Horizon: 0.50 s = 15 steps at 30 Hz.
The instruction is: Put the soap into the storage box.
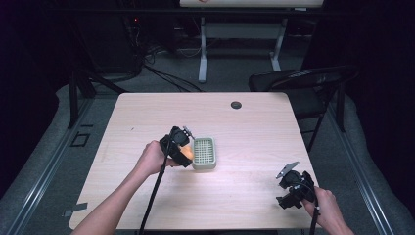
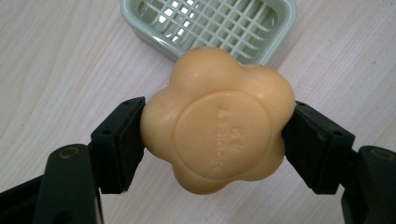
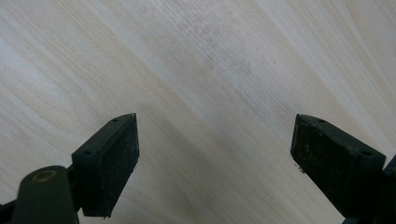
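Left gripper (image 2: 212,135): jaws clamped on the soap (image 2: 215,121), one pad on each side of it, both pressed against its edge. The soap is a pale orange, flower-shaped bar with rounded lobes and a round raised centre carrying embossed lettering too faint to read. It sits off the desk (image 2: 56,60), held just in front of the near left side of the soap dish (image 2: 280,23), partly overlapping the dish's rim in the left gripper view. Whether soap and dish touch, cannot tell.

The soap dish is pale green, a rounded rectangle with a grid insert, resting flat on the desk. In the high view the soap dish (image 1: 204,152) lies near the middle of the desk (image 1: 244,122), with the left gripper (image 1: 183,147) at its left edge and the soap (image 1: 186,152) showing as an orange patch between them. The left hand (image 1: 152,159) holds the gripper from the near left, cable trailing back toward the near edge.

Right gripper (image 3: 215,149): jaws apart, nothing between them, bare wood grain of the desk beyond. In the high view the right gripper (image 1: 288,188) sits at the near right corner of the desk, well apart from the dish, held by the right hand (image 1: 325,208).

Far side: small dark round grommet (image 1: 236,105) in the desktop, black folding chair (image 1: 303,81) beyond the far right corner.
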### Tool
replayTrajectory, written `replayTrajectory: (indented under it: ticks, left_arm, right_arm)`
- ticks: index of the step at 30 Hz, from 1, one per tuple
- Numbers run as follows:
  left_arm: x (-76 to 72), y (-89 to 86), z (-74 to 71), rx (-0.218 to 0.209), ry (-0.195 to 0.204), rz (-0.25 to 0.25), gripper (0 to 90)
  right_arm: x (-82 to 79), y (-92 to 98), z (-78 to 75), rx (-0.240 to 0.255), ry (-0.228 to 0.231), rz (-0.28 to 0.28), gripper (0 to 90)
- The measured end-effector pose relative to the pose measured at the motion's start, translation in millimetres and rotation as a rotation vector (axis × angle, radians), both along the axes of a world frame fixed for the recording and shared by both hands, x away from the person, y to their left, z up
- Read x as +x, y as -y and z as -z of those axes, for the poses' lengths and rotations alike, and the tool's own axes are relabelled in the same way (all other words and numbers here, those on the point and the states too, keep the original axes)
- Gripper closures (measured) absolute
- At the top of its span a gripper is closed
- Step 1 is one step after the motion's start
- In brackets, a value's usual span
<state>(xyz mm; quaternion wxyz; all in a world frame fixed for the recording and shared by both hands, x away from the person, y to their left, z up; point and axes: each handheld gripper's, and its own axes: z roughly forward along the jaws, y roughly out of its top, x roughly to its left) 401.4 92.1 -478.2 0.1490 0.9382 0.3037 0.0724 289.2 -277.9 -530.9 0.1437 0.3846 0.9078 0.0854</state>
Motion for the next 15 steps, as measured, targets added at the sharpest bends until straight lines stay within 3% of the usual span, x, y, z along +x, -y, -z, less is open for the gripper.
replayTrajectory:
  ticks: [15]
  left_arm:
    - [19.6,7.9,-2.5,0.013,-0.003,0.001,27.0]
  right_arm:
    - [0.3,-0.6,1.0,0.002,-0.006,-0.001,15.0]
